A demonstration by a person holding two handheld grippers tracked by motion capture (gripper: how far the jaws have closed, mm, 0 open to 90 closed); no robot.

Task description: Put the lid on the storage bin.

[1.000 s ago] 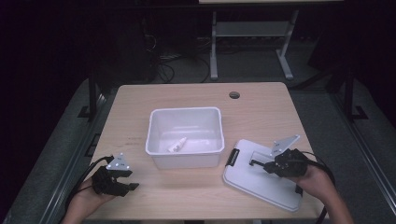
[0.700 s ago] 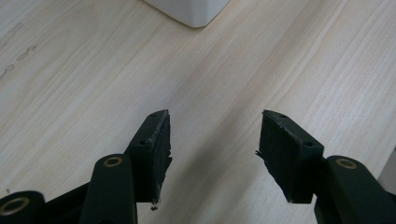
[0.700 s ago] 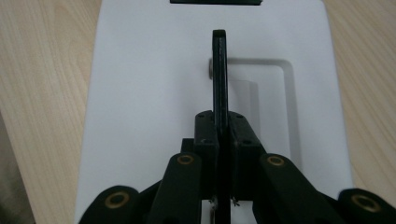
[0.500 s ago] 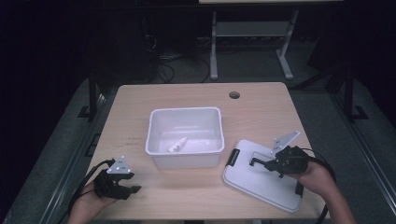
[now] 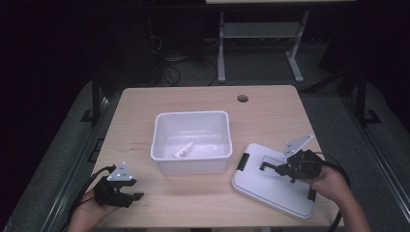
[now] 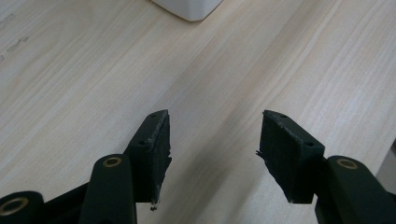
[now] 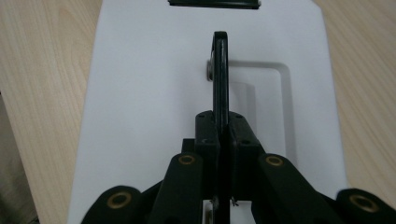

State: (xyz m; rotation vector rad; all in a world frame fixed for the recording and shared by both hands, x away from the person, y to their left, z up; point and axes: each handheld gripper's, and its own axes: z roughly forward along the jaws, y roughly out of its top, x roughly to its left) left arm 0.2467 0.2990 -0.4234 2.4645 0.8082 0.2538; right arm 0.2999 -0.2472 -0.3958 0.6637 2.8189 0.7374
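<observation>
Right tongs (image 7: 220, 140) now clenched on the black handle (image 7: 220, 74) of the white lid (image 5: 270, 186), flat on the surface (image 5: 145, 111) right of the bin (image 5: 191, 142): ready to lift. Left tongs (image 6: 212, 154) released, slightly wider, idle.

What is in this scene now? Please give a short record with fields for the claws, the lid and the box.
right claw: shut on the lid handle
left claw: open, holding nothing, over the bare table
lid: white, flat on the table, right of the box
box: white, open, a small white item inside
</observation>
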